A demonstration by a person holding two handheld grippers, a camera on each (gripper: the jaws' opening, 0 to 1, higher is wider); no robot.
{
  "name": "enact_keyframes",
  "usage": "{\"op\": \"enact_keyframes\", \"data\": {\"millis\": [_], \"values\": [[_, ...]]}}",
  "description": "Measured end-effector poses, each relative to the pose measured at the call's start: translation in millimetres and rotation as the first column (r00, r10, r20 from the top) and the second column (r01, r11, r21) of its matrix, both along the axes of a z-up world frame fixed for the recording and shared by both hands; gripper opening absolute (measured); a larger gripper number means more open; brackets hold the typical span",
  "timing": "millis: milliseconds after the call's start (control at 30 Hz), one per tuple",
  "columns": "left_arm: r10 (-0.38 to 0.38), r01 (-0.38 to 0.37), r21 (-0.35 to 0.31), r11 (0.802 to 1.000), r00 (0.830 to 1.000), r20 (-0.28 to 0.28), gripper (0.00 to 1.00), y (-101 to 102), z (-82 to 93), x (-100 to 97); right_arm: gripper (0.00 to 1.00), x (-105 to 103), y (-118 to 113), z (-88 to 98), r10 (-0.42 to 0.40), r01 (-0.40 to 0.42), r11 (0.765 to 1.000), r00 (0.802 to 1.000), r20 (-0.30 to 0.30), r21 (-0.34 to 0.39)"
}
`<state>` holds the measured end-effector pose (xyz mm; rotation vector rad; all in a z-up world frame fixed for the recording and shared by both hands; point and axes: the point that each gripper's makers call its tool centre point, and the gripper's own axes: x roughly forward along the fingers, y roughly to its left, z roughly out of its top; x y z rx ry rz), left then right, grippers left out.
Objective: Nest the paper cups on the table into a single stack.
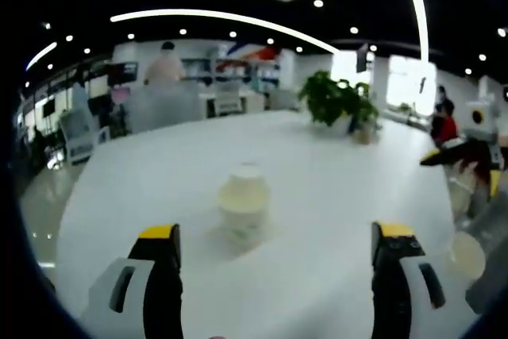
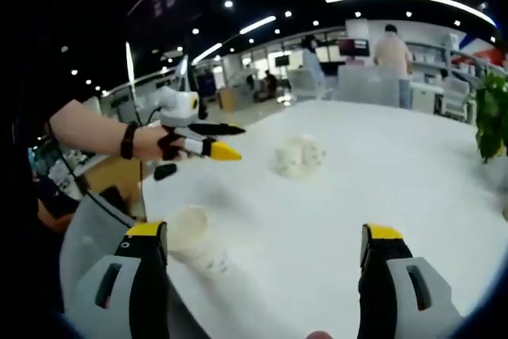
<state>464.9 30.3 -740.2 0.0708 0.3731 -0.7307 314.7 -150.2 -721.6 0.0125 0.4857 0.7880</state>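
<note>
While the white worktop [image 1: 333, 188] stretches wide ahead of me, I judge this to be the reaching step: no cup is gripped and nothing is nested yet. One paper cup [image 1: 244, 200] stands on the worktop, ahead of my left tool [image 1: 274, 256], whose jaws are spread wide and hold nothing. In the right gripper view that same cup [image 2: 300, 155] sits further out, past a second cup [image 2: 197, 242] close to the near edge, just beside the left jaw of my right tool [image 2: 266, 256], likewise released and bare. My left tool [image 2: 205, 139] shows there too. Next, I think, one tool must close on a cup squarely, without crushing it.
</note>
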Motion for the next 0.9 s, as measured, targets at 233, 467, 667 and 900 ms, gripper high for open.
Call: {"op": "enact_keyframes", "data": {"millis": [233,467,667,900], "values": [[-0.008,0.007,-0.014,1.0,1.0,-0.03,1.0,-4,-24.1,18.6,1.0,2,0,4.8,-0.03,0.031,1.0,0.999,0.014,-0.007],[-0.022,0.021,-0.023,1.0,1.0,-0.021,1.0,-16,-35.1,33.3,1.0,4,-11,9.0,-0.078,0.078,0.997,0.997,0.018,-0.009],[-0.033,0.033,-0.017,0.999,0.999,0.003,0.95,-19,-40.7,46.8,1.0,-4,-20,2.4,-0.106,0.106,0.994,0.994,0.004,-0.028],[-0.041,0.041,-0.016,0.999,0.999,0.017,0.92,-20,-45.0,56.1,1.0,-9,-27,3.4,-0.146,0.145,0.989,0.989,-0.008,-0.021]]}}
